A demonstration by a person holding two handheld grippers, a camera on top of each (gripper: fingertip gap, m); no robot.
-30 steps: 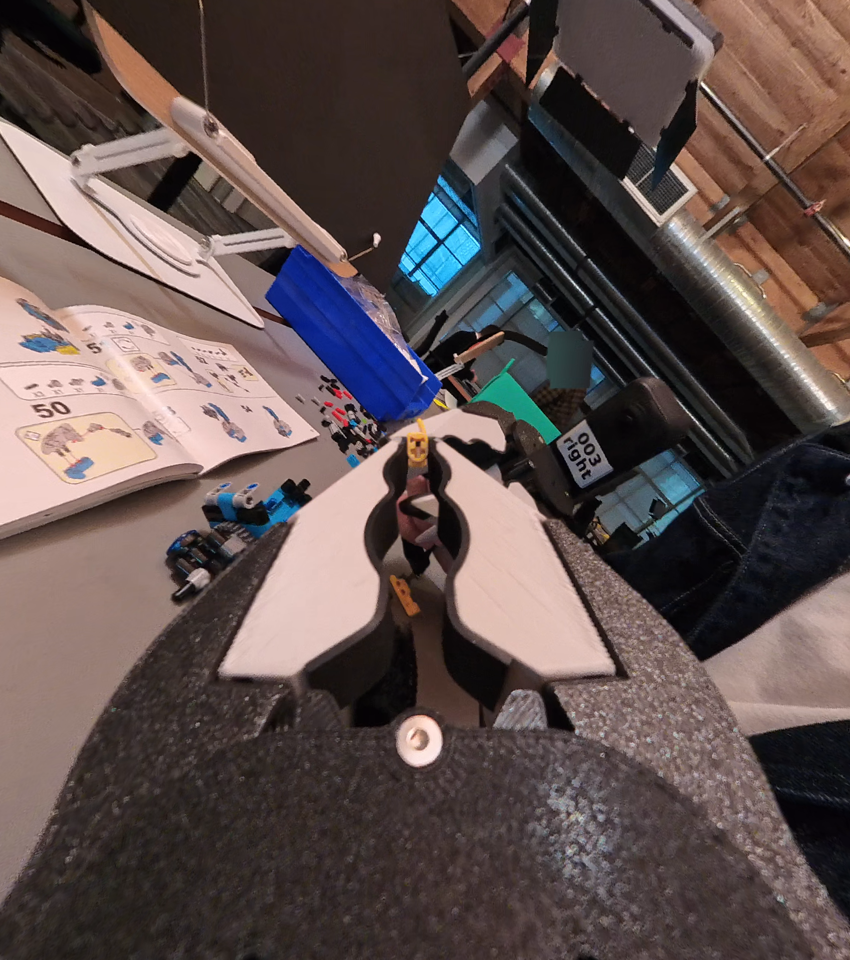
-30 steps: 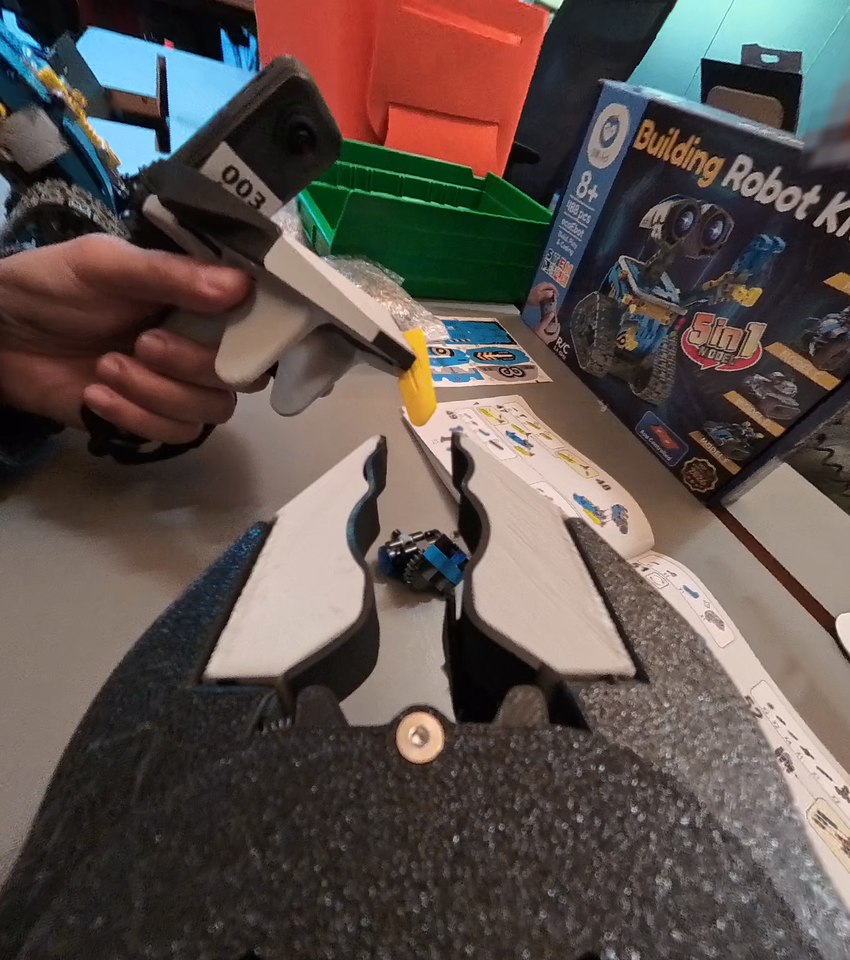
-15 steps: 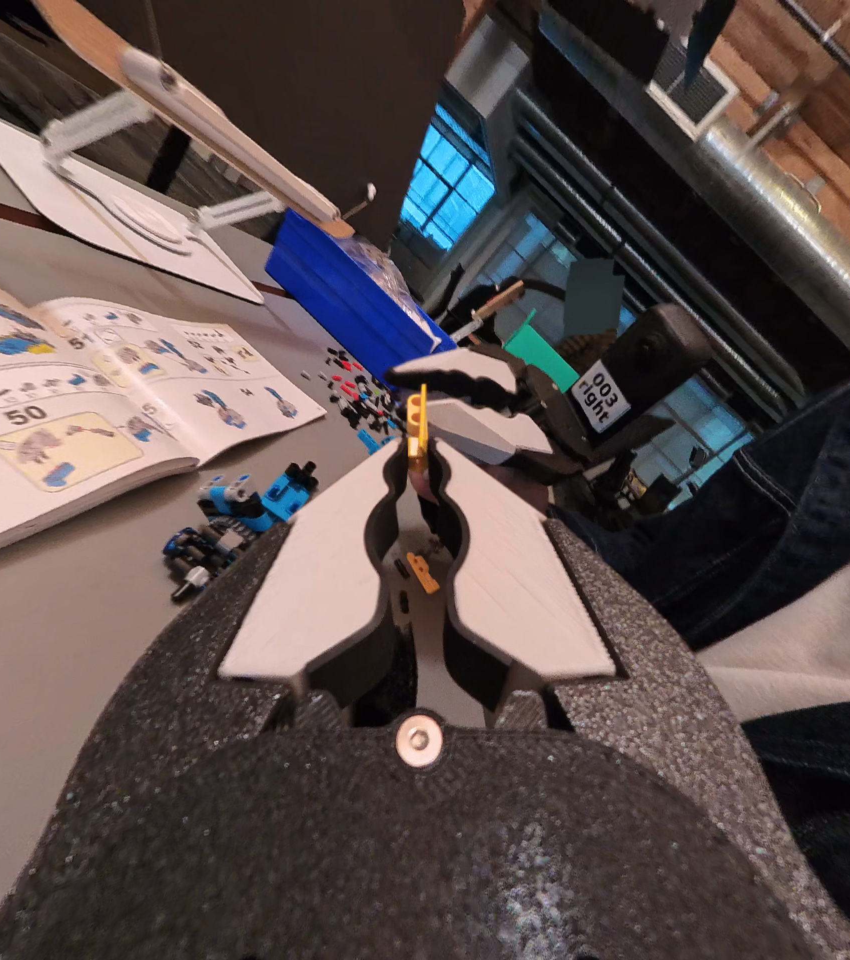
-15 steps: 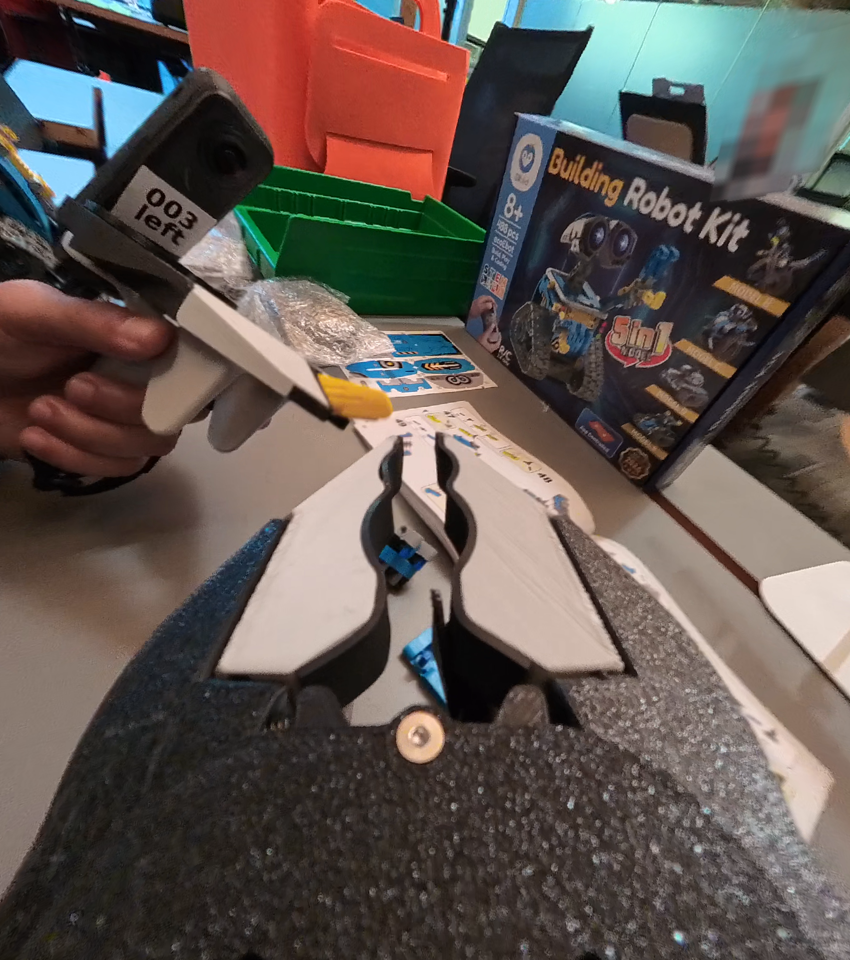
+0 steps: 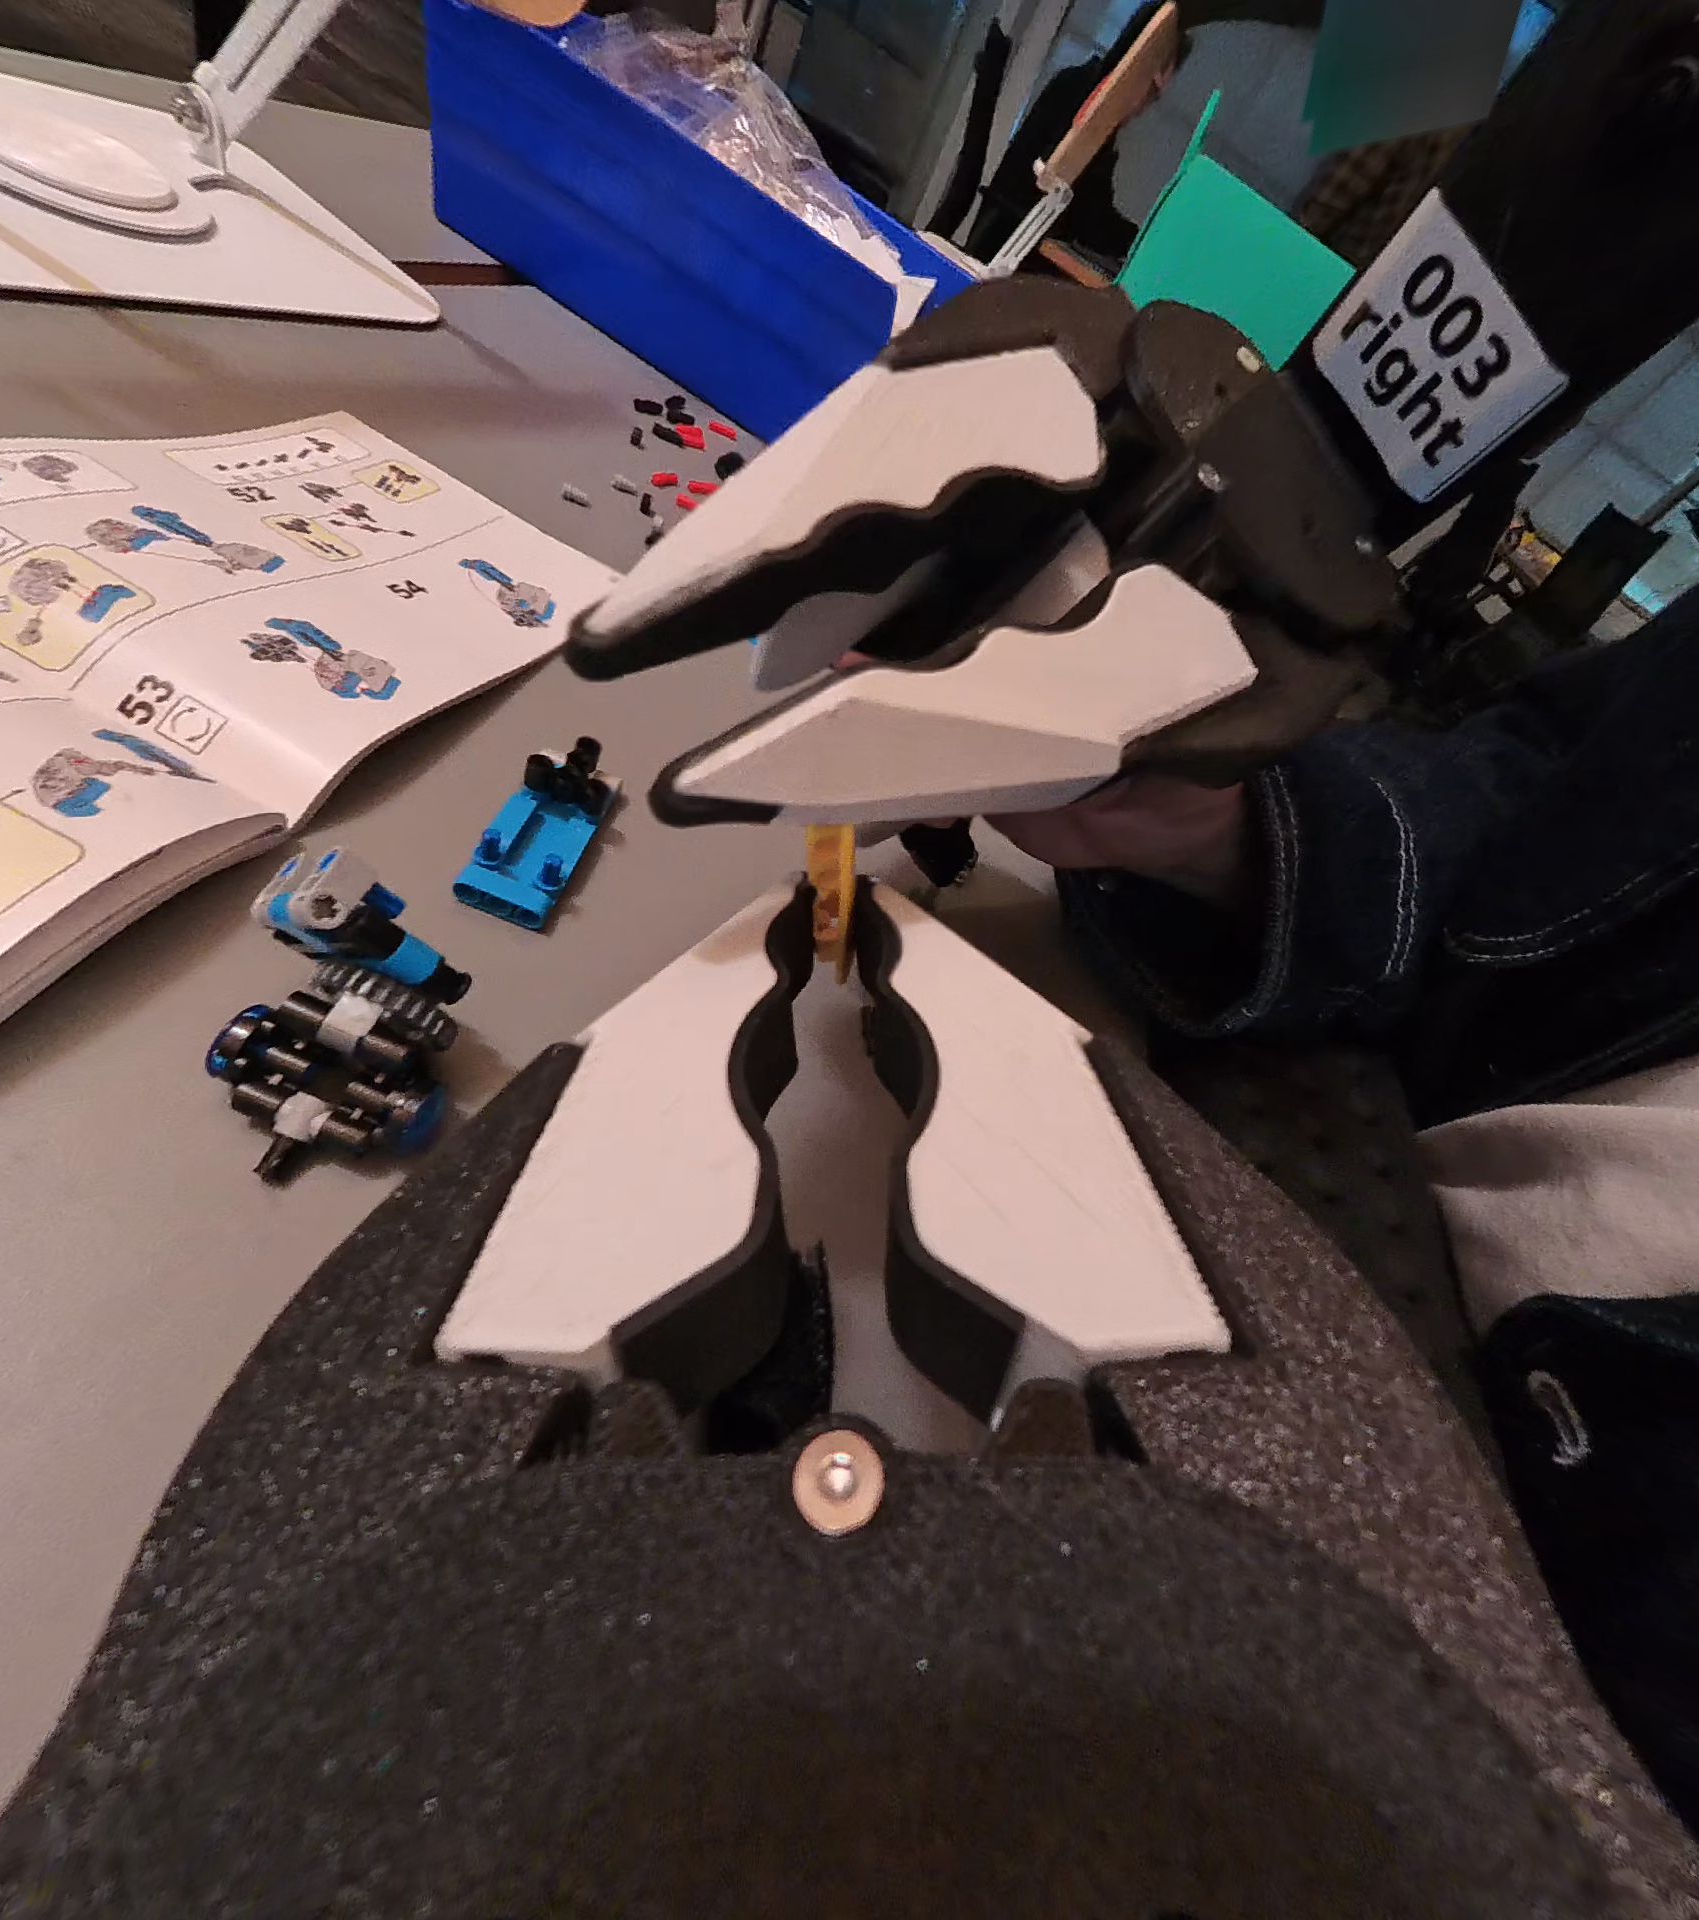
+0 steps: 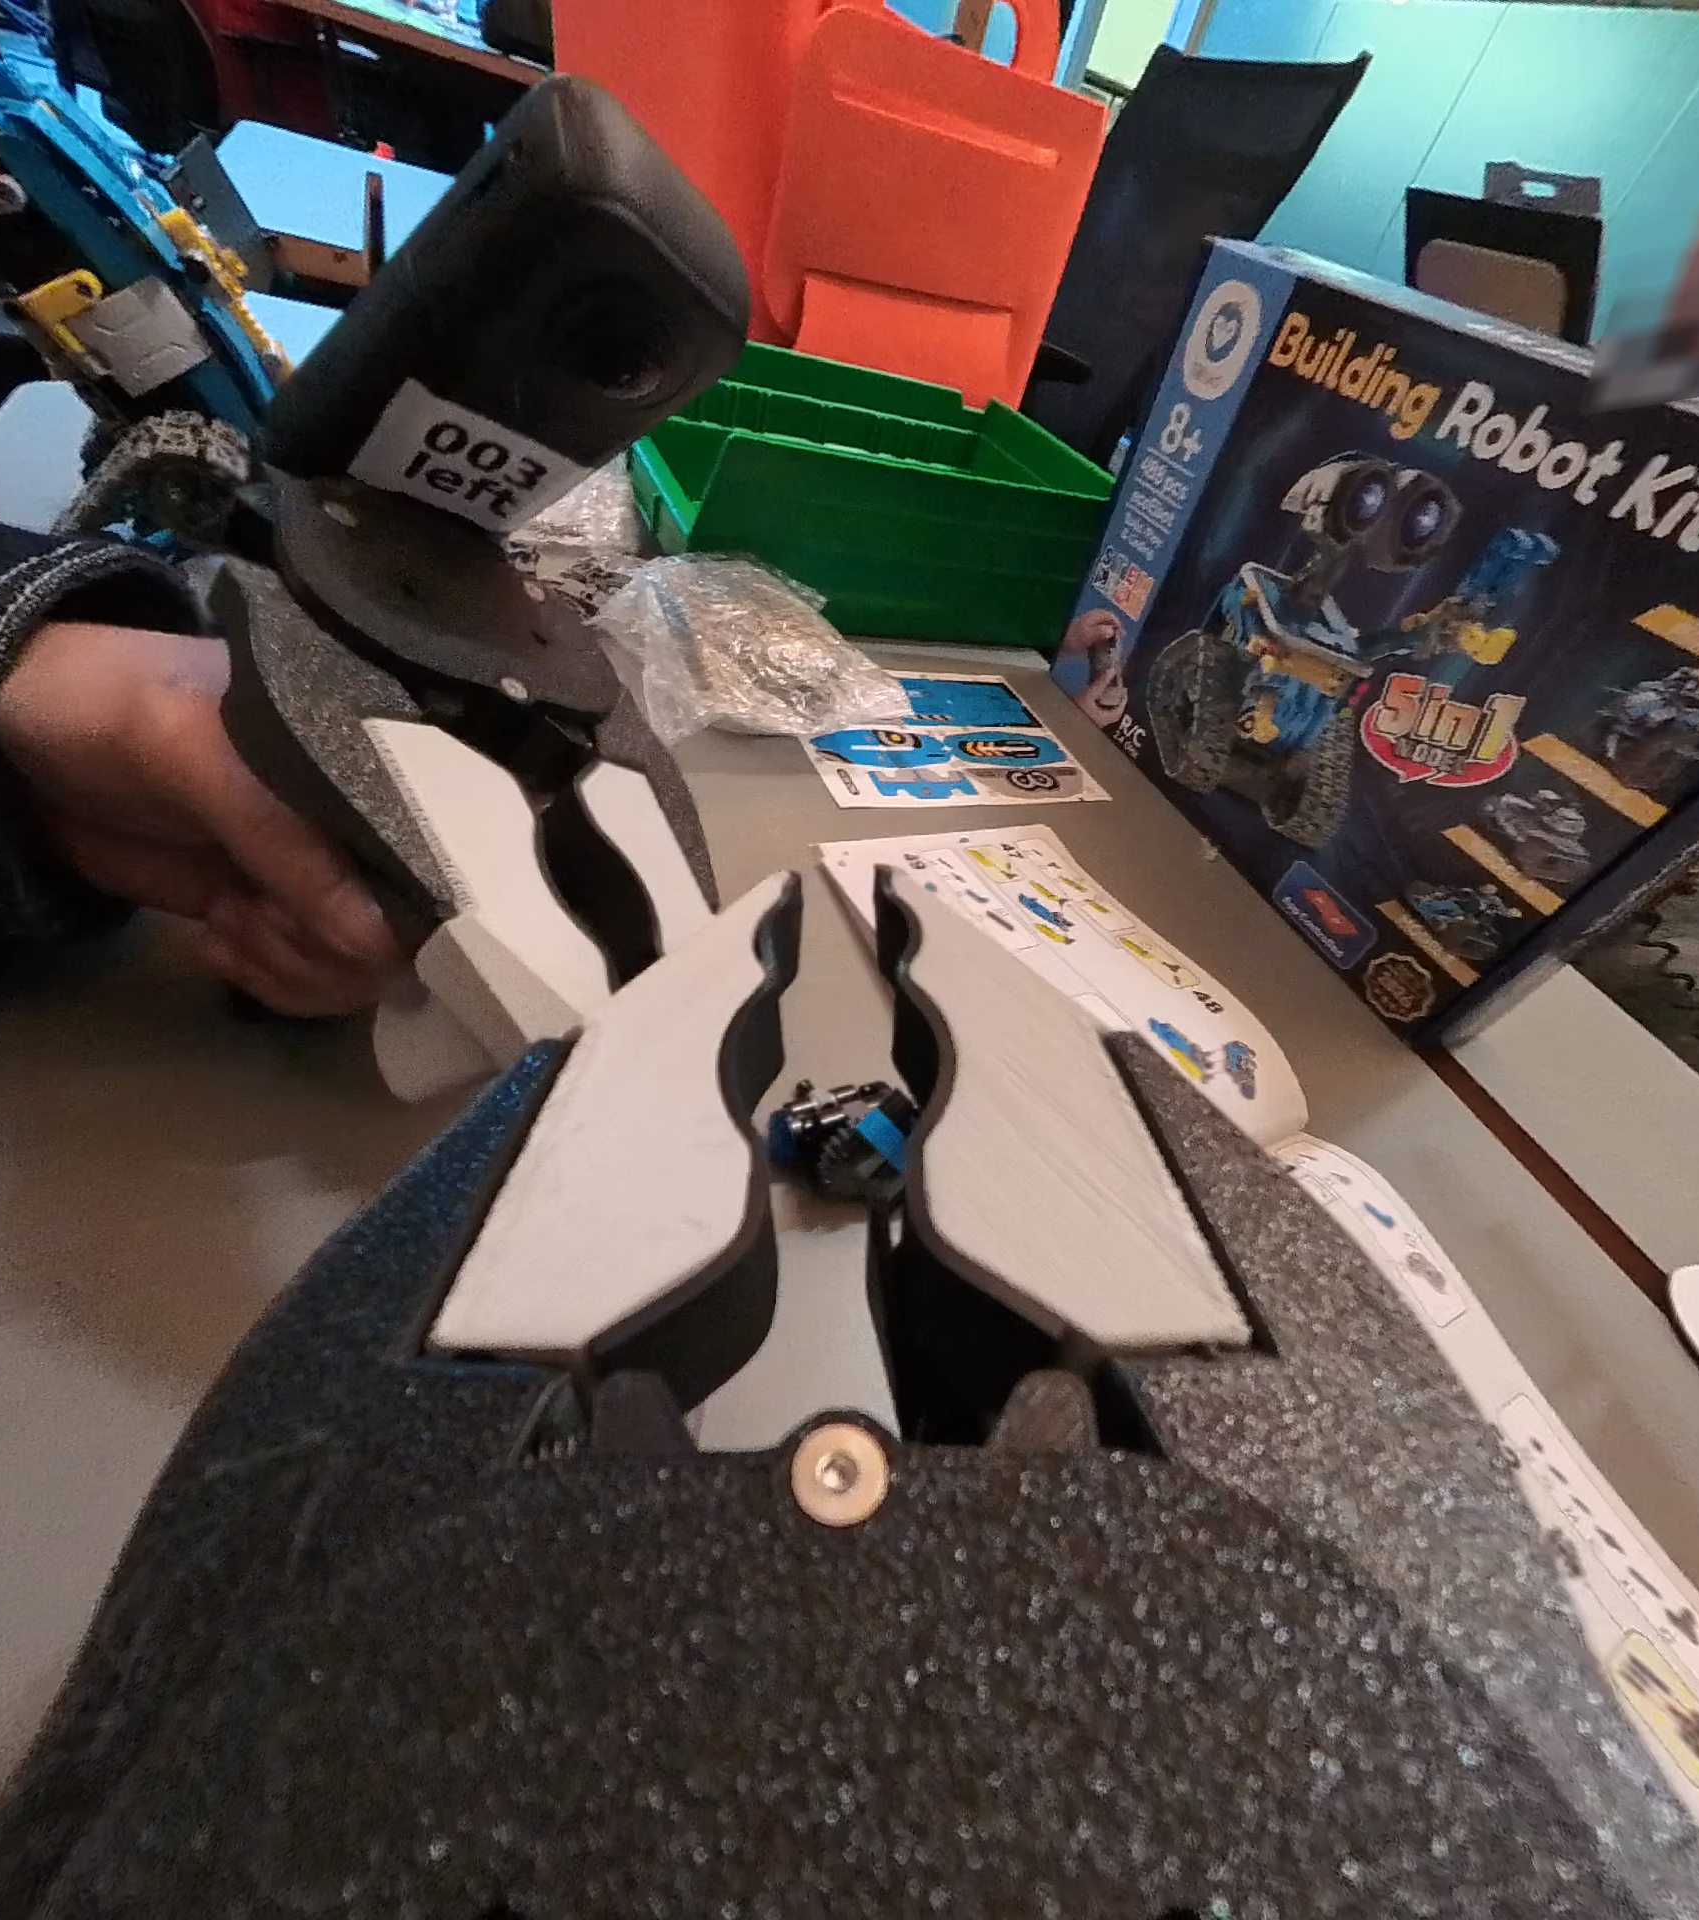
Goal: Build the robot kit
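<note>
Left wrist view: my left gripper point(image 5: 832, 914) pinches a thin yellow perforated plastic piece point(image 5: 830, 902) upright at its tips, above the smooth grey table point(image 5: 97, 1299). My right gripper point(image 5: 632, 727) hovers just beyond, fingers apart, over a black-and-blue geared brick assembly point(image 6: 840, 1138).

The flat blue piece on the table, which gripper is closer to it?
Right. The right gripper hangs just above and beside the flat blue piece; the left gripper, pinching a yellow piece, sits farther back.
</note>
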